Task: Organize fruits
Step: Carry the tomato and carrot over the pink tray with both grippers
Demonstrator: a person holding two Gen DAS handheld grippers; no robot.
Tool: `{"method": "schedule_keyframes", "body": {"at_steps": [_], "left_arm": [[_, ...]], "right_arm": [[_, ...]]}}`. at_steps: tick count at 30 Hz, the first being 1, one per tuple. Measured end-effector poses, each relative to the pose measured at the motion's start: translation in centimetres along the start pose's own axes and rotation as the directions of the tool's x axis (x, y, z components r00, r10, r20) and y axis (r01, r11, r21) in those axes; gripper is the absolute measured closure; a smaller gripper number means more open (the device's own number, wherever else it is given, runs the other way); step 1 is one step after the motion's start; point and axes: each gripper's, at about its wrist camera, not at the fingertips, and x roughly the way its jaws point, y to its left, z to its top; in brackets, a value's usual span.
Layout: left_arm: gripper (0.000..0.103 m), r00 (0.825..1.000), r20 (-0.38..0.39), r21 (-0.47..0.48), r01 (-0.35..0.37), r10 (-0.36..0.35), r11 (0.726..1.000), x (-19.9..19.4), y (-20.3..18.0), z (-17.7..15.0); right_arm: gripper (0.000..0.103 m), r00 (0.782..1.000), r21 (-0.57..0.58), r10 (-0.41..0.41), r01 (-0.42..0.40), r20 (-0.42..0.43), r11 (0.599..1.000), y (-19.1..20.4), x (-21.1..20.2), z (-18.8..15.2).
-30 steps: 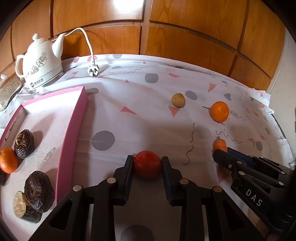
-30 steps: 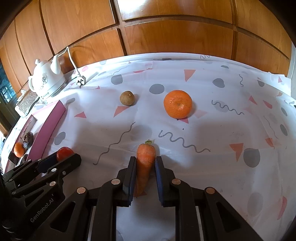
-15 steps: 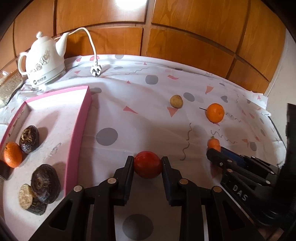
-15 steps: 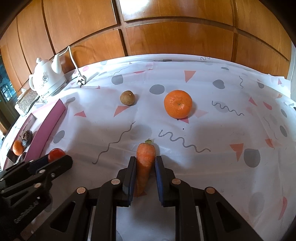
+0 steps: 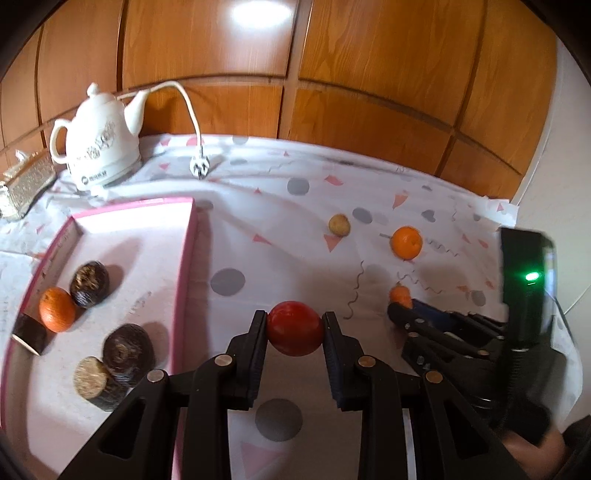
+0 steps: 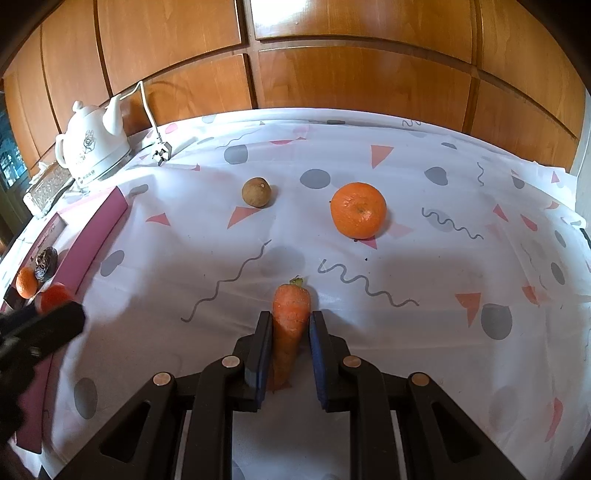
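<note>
Between left gripper (image 5: 294, 326) jaws: red fruit (image 5: 294, 328) clamped, just right of pink tray (image 5: 184, 280). Right gripper (image 6: 287, 343) jaws clamped on carrot (image 6: 290, 321) over tablecloth (image 6: 424, 280). Risks: round fruit slipping from pads, rolling; gripper clipping tray wall.

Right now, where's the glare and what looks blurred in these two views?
Left wrist view: bright glare on the wood panel; box edges and kettle smeared. Right wrist view: mostly sharp, only the left tongs blurred at the left edge.
</note>
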Motion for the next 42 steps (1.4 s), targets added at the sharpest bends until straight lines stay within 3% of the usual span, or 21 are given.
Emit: {"method": "schedule_keyframes", "body": {"at_steps": [7, 12, 19, 23, 29, 35, 42], "left_arm": [[0.074, 0.999, 0.048, 0.005, 0.014, -0.014, 1.0, -2.8, 0.7, 0.5], [0.074, 0.998, 0.059, -0.052, 0.01, -0.007, 0.999, -4.1, 3.0, 0.7], [0.074, 0.995, 0.085, -0.191, -0.041, 0.058, 0.981, -6.2, 9.2, 0.7], [0.074, 0.989, 0.091, -0.253, -0.088, 0.114, 0.963, -7.3, 12.7, 0.4], [0.074, 0.98, 0.079, -0.29, -0.153, 0.183, 0.945, -7.6, 15.1, -0.6], [0.073, 0.98, 0.067, -0.277, -0.165, 0.19, 0.947, -7.1, 15.1, -0.9], [0.073, 0.977, 0.054, -0.267, -0.185, 0.206, 0.946, -6.4, 15.1, -0.7]], "right_arm": [[0.084, 0.999, -0.043, -0.04, 0.039, -0.008, 0.998, 0.7, 0.1, 0.3], [0.084, 0.998, -0.057, -0.057, 0.057, -0.014, 0.997, 1.3, -0.4, 0.7], [0.084, 0.996, -0.085, 0.069, -0.065, 0.05, 0.994, 4.4, -3.7, 1.8], [0.084, 0.977, -0.126, 0.206, -0.199, 0.046, 0.972, 7.6, -5.0, 2.6], [0.084, 0.941, -0.201, 0.339, -0.334, -0.008, 0.921, 12.5, -5.5, 2.8], [0.084, 0.924, -0.253, 0.378, -0.378, -0.05, 0.891, 15.9, -5.1, 3.3], [0.084, 0.919, -0.261, 0.389, -0.39, -0.061, 0.883, 18.0, -4.2, 4.8]]}}
